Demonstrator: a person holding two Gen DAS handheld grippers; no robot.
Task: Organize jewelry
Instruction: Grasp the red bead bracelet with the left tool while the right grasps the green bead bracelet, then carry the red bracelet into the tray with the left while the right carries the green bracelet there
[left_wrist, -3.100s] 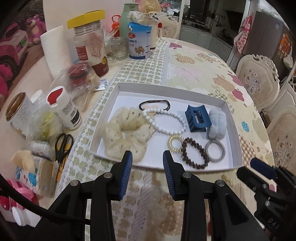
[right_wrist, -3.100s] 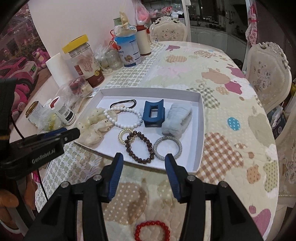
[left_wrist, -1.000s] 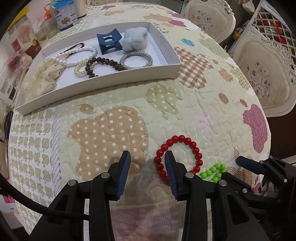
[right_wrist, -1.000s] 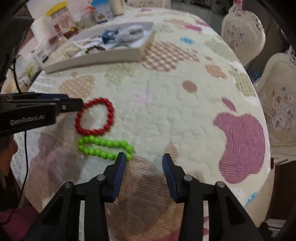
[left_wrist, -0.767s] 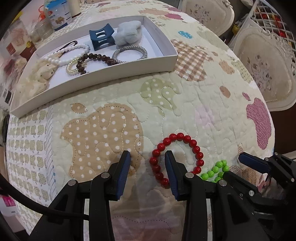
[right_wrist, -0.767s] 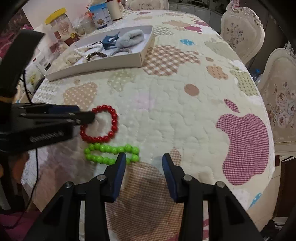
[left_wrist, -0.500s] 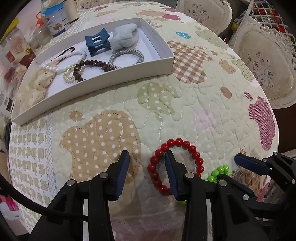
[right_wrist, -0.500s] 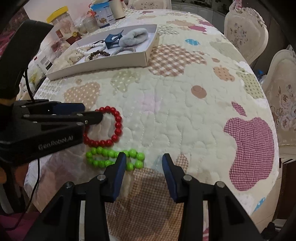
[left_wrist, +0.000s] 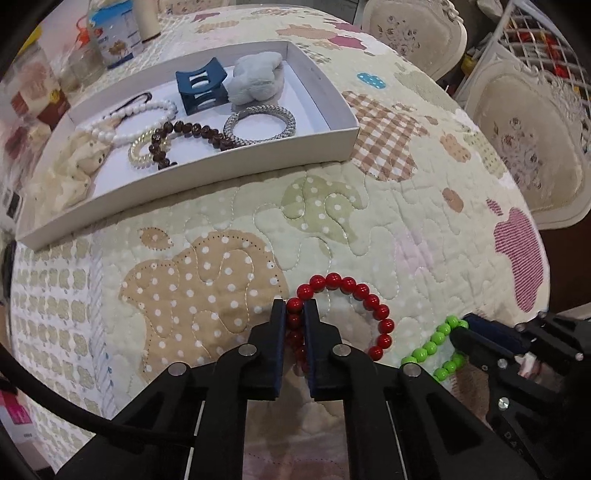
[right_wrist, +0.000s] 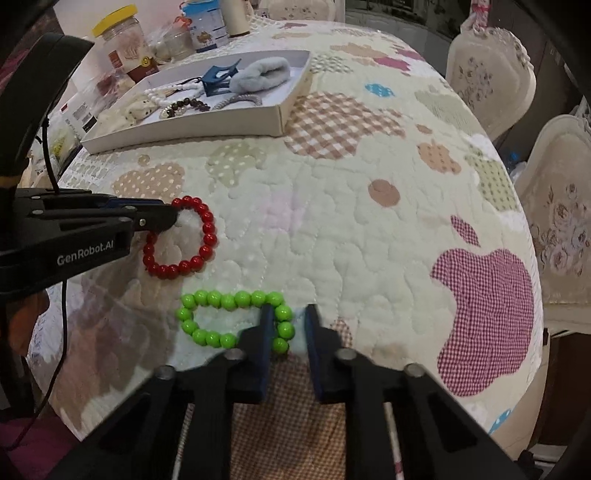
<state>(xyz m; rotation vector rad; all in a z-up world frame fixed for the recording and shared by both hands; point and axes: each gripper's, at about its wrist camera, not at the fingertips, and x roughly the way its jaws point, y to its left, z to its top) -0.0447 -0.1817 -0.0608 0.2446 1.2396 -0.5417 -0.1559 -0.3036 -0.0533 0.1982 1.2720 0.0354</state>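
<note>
A red bead bracelet (left_wrist: 354, 288) lies on the quilted tablecloth, and my left gripper (left_wrist: 294, 314) is shut on its left side, with beads pinched between the blue pads. From the right wrist view, that gripper (right_wrist: 171, 216) comes in from the left onto the red bracelet (right_wrist: 207, 236). A green bead bracelet (right_wrist: 221, 299) lies flattened just in front of it. My right gripper (right_wrist: 290, 317) has closed over its right end, with beads between the fingers, against the left pad. The left wrist view shows the right gripper (left_wrist: 460, 330) pinching the green bracelet (left_wrist: 428, 349).
A white tray (left_wrist: 221, 177) farther back holds a blue claw clip (left_wrist: 201, 88), a grey scrunchie (left_wrist: 258, 81), bead bracelets and hair ties. Jars and a blue-labelled can (right_wrist: 205, 26) stand behind it. Padded chairs (right_wrist: 487, 85) line the right side, and the table edge is close in front.
Both grippers went from open to closed: the left on the red bracelet, the right on the end of the green one. Neither hand has shifted much.
</note>
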